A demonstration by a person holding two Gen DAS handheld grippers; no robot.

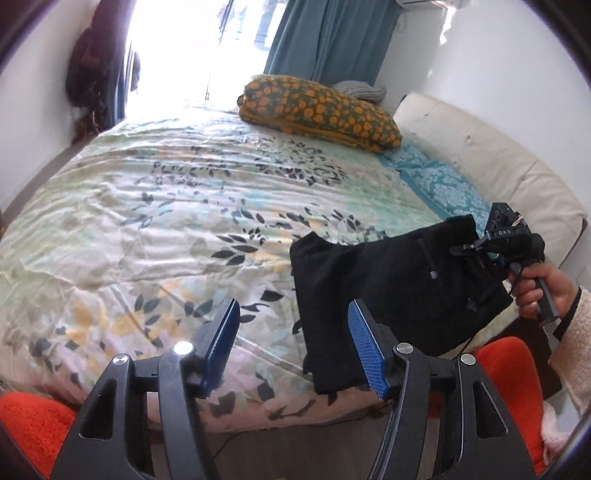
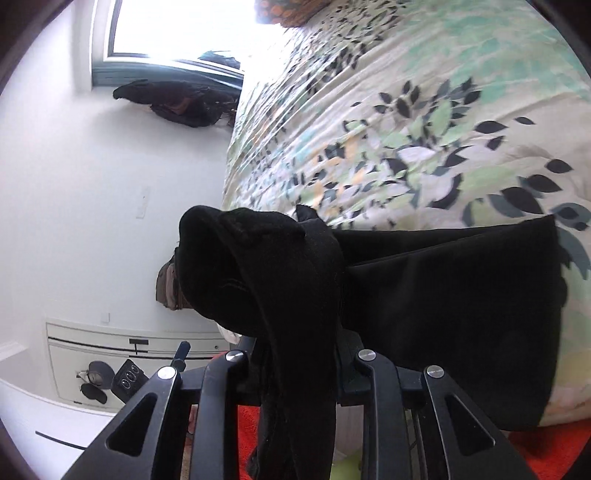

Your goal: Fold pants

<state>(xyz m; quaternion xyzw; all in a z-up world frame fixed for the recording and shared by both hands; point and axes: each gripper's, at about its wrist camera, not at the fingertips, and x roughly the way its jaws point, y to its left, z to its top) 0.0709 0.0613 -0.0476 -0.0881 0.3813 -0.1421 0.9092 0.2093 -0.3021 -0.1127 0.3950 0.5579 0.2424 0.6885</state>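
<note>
Left wrist view, left to right. A dark coat (image 1: 88, 70) hangs on the wall at far left, beside a bright window. The bed (image 1: 155, 206), under a leaf-print cover, fills the middle. The left gripper (image 1: 293, 345) hovers over the bed's near edge, its blue pads (image 1: 221, 336) wide apart and holding nothing. An orange-spotted pillow (image 1: 317, 110) lies at the far end, below a teal curtain (image 1: 332, 40). The pants (image 1: 391, 295), black and folded into a compact stack, lie at the bed's near right edge, touching the left gripper's right pad. To the right, the right gripper (image 1: 467, 251) reaches the pants' far right side, held by the right hand (image 1: 543, 291). A cream headboard (image 1: 491, 155) runs along the right side.

Right wrist view, left to right. A white wall with a window (image 2: 177, 26) takes the left half. The right gripper (image 2: 295, 350) is at centre, with its fingers closed on a bunched fold of the pants (image 2: 443, 310); the cloth hides the pads. The rest of the pants lies flat on the bed (image 2: 424, 110) to the right.
</note>
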